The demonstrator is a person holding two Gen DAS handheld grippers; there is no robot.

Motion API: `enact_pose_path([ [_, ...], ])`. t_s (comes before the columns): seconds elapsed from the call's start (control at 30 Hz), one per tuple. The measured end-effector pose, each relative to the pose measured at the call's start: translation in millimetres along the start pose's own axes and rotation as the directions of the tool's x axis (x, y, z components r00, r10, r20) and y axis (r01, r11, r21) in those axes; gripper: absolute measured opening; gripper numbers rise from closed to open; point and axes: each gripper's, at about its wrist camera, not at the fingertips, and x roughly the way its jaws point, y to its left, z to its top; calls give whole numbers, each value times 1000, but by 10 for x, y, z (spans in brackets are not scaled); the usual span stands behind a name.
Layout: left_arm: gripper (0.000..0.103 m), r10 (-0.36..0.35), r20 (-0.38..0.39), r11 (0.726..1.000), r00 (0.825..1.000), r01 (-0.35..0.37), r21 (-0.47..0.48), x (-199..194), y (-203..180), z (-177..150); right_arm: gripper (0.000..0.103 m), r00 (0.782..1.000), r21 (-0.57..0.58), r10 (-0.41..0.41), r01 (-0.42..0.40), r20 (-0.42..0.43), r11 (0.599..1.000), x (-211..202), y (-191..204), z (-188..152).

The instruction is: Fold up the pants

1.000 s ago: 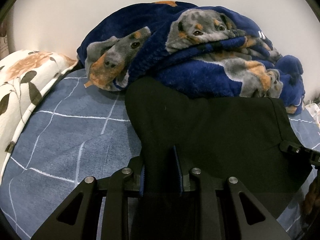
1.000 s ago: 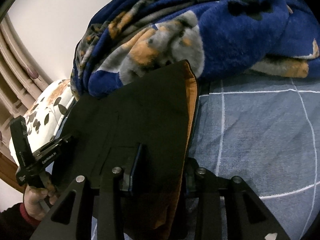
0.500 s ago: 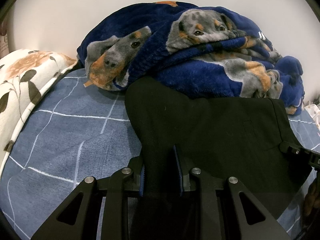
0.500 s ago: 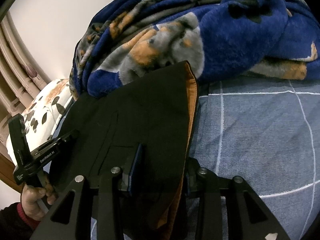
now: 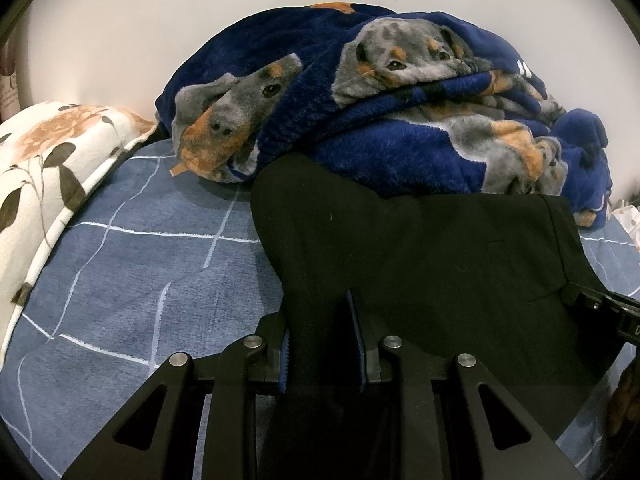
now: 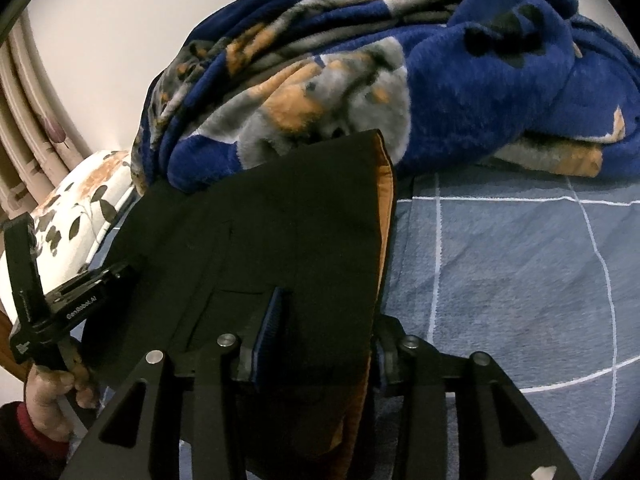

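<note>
Black pants with an orange-brown lining are stretched above a blue checked bed sheet. My left gripper is shut on the pants' left edge. My right gripper is shut on the right edge, where the lining shows. The far edge of the pants reaches the foot of a blue dog-print blanket. In the right wrist view the left gripper's body and the hand holding it show at the far left.
The heaped blanket fills the back of the bed against a white wall. A floral pillow lies at the left. Beige curtains hang at far left. Bare sheet lies to the right of the pants.
Both grippers have shifted slightly forward with the pants held taut; the blanket looks a little nearer. The grips are unchanged.
</note>
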Motion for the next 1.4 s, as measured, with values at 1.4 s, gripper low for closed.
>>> enact_pose_path([
  [1.4, 27, 33, 13, 999, 999, -33, 19, -3, -25, -24, 41, 998, -56, -62, 64, 26, 996, 11, 85, 4],
])
